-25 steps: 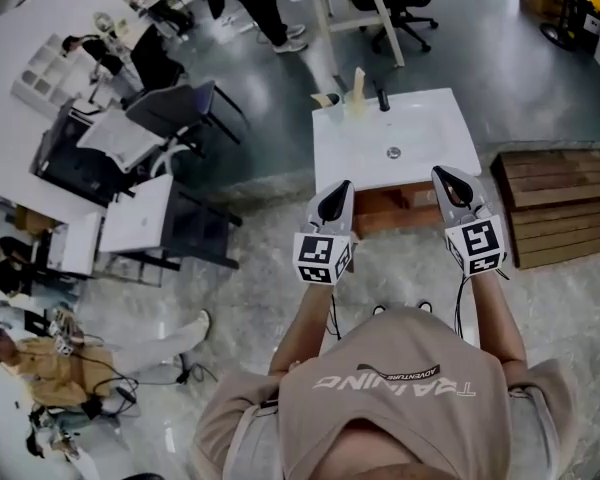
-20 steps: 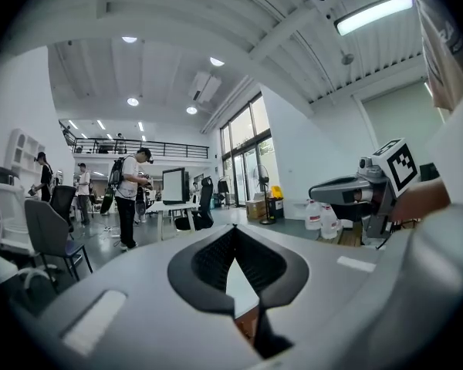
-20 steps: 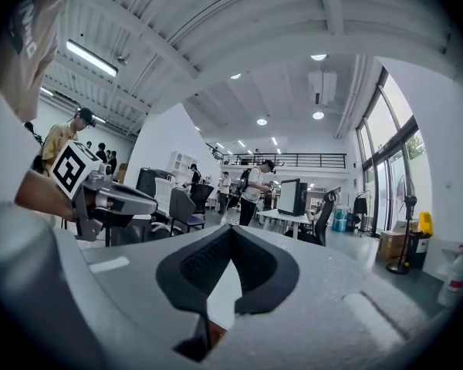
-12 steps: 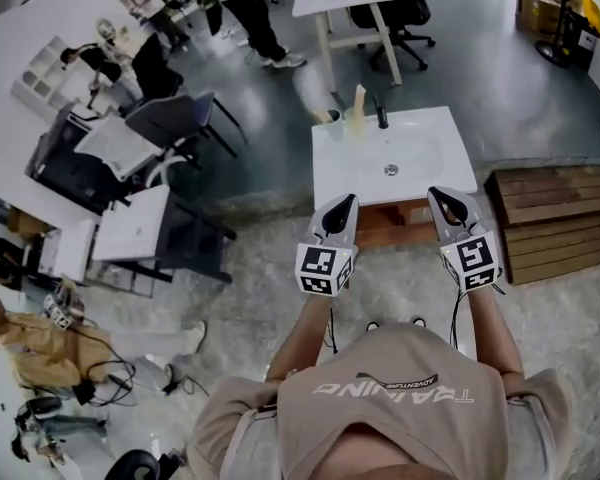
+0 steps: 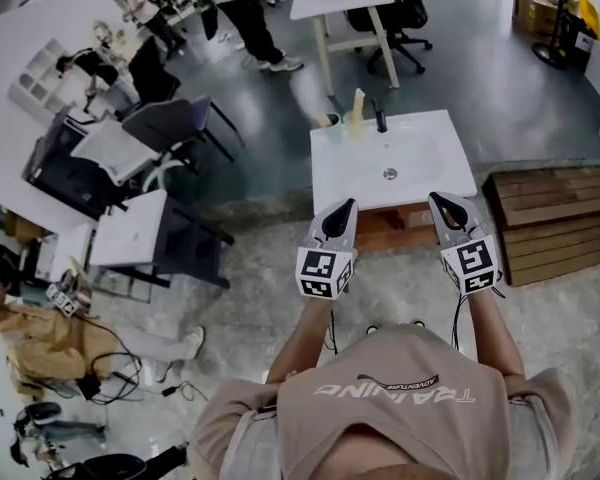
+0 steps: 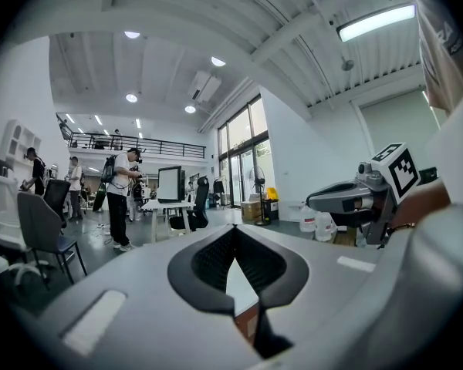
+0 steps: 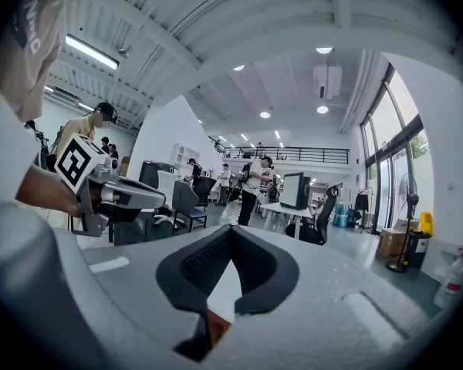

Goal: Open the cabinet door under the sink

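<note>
You hold two tongs, the left tongs [image 5: 341,213] and the right tongs [image 5: 443,206]. Both are closed narrow with nothing between them (each one's own view shows the tips meeting). One white sink [image 5: 425,158] sits at upper centre. One wooden cabinet [image 5: 392,228] shows under its near edge, between the two tongs. A stack of wooden pallets [image 5: 560,218] lies to its right, and open floor [image 5: 260,268] lies to its left.

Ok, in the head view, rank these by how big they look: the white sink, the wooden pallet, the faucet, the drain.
White sink and wooden pallet: about alike, and the pallet runs off the frame, so unranked.
Black faucet.
Drain.
</note>
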A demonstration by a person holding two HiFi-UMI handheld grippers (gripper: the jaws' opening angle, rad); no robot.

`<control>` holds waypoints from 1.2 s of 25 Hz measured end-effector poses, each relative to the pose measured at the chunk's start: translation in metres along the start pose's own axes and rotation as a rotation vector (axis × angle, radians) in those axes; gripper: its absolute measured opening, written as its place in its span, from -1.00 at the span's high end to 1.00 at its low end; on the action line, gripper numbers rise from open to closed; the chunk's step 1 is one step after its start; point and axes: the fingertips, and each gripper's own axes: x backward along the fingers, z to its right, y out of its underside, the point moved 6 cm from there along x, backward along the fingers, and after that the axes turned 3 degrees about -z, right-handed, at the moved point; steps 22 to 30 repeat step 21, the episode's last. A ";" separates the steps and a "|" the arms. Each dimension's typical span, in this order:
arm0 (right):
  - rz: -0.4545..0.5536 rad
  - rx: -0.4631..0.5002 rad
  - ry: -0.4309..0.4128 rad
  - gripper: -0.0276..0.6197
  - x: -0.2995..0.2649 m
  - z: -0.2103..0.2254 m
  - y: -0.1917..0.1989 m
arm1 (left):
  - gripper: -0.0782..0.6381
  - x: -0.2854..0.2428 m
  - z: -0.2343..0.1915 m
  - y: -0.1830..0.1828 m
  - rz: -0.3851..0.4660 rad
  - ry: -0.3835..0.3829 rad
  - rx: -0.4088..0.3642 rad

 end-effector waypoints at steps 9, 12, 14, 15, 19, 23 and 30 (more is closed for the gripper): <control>-0.022 -0.014 -0.008 0.91 -0.007 -0.004 0.007 | 0.73 -0.003 -0.006 0.006 -0.006 0.012 0.017; -0.022 -0.019 -0.006 0.91 -0.009 -0.006 0.007 | 0.73 0.001 -0.008 0.008 -0.001 0.003 0.024; -0.019 -0.022 -0.007 0.91 -0.011 -0.007 0.007 | 0.73 0.004 -0.013 0.012 -0.006 -0.012 0.038; -0.017 -0.022 -0.007 0.91 -0.012 -0.007 0.007 | 0.73 0.005 -0.015 0.013 -0.009 -0.017 0.045; -0.009 -0.026 0.007 0.91 -0.014 -0.001 0.002 | 0.73 0.002 -0.021 0.009 -0.004 -0.014 0.051; -0.002 -0.028 0.014 0.91 -0.015 0.002 -0.001 | 0.73 -0.001 -0.022 0.004 0.004 -0.010 0.046; -0.002 -0.028 0.014 0.91 -0.015 0.002 -0.001 | 0.73 -0.001 -0.022 0.004 0.004 -0.010 0.046</control>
